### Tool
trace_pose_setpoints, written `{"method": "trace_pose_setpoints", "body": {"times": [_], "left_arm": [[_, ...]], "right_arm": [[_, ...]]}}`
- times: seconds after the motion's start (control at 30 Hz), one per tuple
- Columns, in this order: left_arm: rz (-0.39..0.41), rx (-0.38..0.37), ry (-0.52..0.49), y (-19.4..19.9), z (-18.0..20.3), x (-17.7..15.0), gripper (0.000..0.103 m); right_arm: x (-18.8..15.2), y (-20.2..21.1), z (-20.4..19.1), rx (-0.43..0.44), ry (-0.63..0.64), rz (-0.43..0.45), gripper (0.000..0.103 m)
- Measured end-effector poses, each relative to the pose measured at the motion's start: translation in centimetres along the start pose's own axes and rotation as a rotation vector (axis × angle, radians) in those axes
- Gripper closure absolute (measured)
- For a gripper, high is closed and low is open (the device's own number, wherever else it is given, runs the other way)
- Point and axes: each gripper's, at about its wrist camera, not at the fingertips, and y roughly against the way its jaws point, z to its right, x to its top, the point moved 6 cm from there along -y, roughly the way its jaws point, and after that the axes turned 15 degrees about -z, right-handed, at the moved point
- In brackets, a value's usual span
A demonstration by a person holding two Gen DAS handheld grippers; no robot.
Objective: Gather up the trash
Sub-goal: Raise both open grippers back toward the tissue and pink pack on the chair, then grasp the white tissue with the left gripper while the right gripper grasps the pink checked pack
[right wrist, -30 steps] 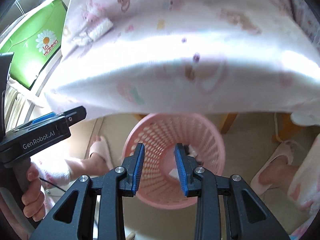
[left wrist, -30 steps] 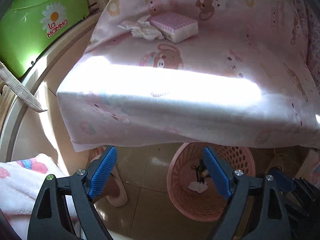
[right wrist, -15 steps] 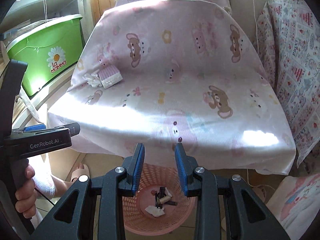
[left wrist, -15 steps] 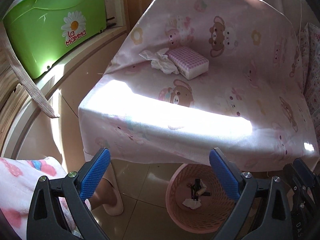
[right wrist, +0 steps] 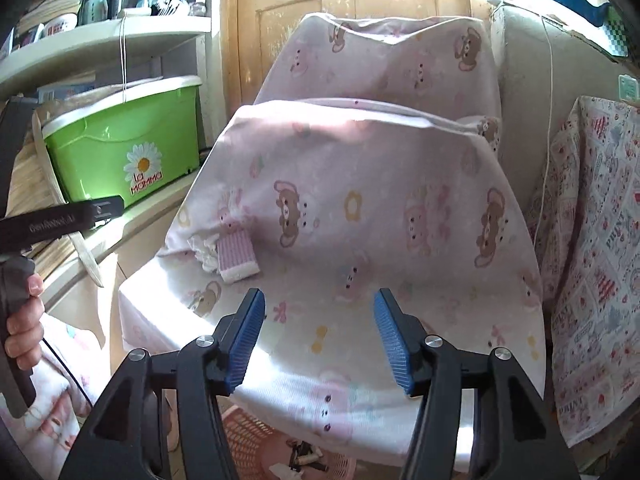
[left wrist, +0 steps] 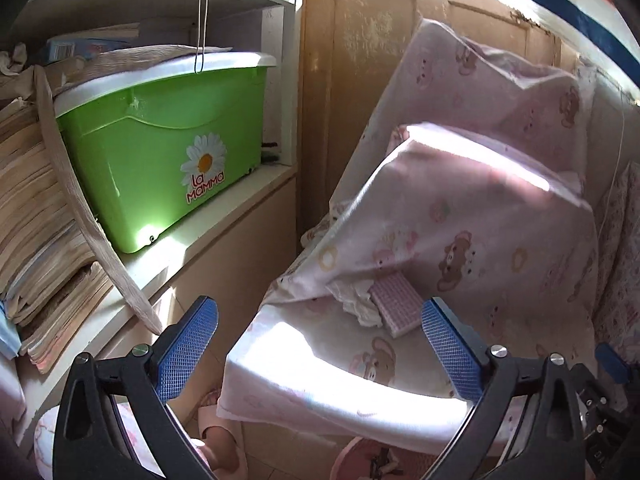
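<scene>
Where cloth drapes (right wrist: 360,208), green bin (right wrist: 120,148) beside

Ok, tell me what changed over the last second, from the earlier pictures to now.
Both views swung up from the pink basket to the covered seat. The right gripper has just been opening, with nothing between its fingers; the left gripper opened a little wider, also empty. Nothing was picked up or dropped. The crumpled tissue and pink checked pack stayed on the seat, and the trash stayed in the basket.
</scene>
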Motion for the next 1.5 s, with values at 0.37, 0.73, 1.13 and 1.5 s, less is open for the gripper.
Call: {"method": "trace_pose_setpoints", "body": {"times": [0.37,0.73,1.13,1.5], "left_arm": [[0.094,0.06,-0.05,0.6,-0.3,7.4,0.001],[-0.051,0.047,-0.148,-7.2,0.8,7.5,0.001],[-0.382,0.09,-0.281,-17.2,0.8,3.2,0.001],[-0.36,0.13,-0.206,-18.2,-0.1,4.4,0.001]], "right_arm": [[8.5,1.7,3.4,-0.034,-0.015,0.181,0.033],[6.8,-4.0,3.1,-0.048,-0.023,0.117,0.029],[3.1,-11.2,4.6,-0.085,-0.034,-0.085,0.029],[4.2,-11.2,5.3,-0.134,-0.038,-0.062,0.029]]}}
